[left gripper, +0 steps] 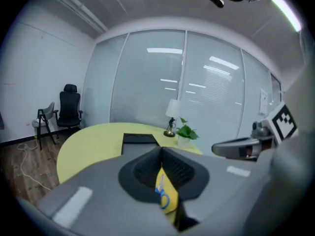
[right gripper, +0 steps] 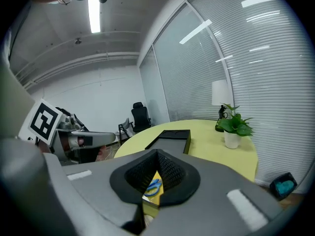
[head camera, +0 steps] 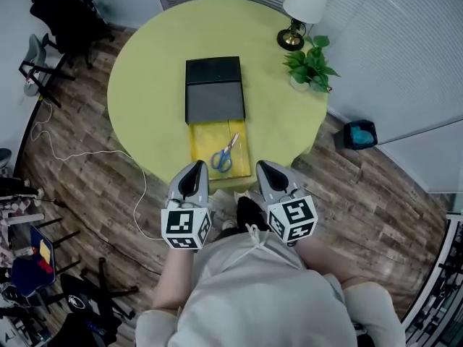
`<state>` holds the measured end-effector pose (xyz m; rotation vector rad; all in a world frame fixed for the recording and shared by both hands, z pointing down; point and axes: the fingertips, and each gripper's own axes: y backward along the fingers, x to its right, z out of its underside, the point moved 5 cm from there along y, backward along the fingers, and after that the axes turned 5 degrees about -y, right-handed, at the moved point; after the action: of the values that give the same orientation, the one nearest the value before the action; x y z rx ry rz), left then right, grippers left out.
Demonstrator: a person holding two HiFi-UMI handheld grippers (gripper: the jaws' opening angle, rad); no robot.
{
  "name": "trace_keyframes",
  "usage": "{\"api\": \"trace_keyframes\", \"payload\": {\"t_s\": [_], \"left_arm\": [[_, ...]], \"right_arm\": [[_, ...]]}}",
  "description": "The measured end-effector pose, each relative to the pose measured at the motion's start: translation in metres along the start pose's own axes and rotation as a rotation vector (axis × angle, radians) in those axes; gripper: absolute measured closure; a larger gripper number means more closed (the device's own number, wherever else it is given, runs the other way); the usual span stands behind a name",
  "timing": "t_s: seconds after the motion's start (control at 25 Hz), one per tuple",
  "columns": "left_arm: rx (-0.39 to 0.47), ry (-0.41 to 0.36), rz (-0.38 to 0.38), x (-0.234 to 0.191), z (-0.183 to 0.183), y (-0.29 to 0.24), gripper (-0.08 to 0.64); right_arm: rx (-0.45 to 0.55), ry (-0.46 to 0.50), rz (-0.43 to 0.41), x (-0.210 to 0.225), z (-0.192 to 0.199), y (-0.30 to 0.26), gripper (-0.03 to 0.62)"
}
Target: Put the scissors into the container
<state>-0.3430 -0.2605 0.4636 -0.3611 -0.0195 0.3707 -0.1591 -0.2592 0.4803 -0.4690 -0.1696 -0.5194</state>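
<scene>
Left tongs (head camera: 194, 168) and right tongs (head camera: 266, 168) are being held shut, empty, short of the counter (head camera: 145, 71). Scissors (head camera: 223, 155) are lying on the mat (head camera: 205, 139) near the container (head camera: 214, 89). Opening one before descending onto the handles is being advised.

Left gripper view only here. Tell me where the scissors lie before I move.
Observer: The scissors lie flat on a yellow mat, on the near side of the dark container, not in it.
Operator: Give me their direction.
Observer: The blue handles face the person and the blades point toward the container.
Operator: Report the right gripper.
Observer: The right gripper has its jaws together on nothing. It hangs level with the left gripper, at the table's near edge.
</scene>
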Motion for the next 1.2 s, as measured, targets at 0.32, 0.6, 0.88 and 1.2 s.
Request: {"api": "trace_keyframes", "payload": {"t_s": [0.32,0.6,0.88,1.2], "left_arm": [[0.203,-0.044,-0.037,0.007,-0.024,0.061,0.554],[0.185,-0.031,-0.042,0.008,-0.016,0.076,0.554],[0.160,-0.049,-0.040,0.010,-0.010,0.081,0.554],[0.114,-0.061,-0.016,0.017,-0.003,0.085,0.554]], "right_arm": [[0.041,0.075,0.014,-0.033,0.007,0.036,0.592],[0.064,0.098,0.063,-0.040,0.014,0.057,0.592],[0.056,0.101,0.081,-0.043,0.021,0.065,0.592],[0.068,0.106,0.096,-0.047,0.023,0.074,0.592]]}}
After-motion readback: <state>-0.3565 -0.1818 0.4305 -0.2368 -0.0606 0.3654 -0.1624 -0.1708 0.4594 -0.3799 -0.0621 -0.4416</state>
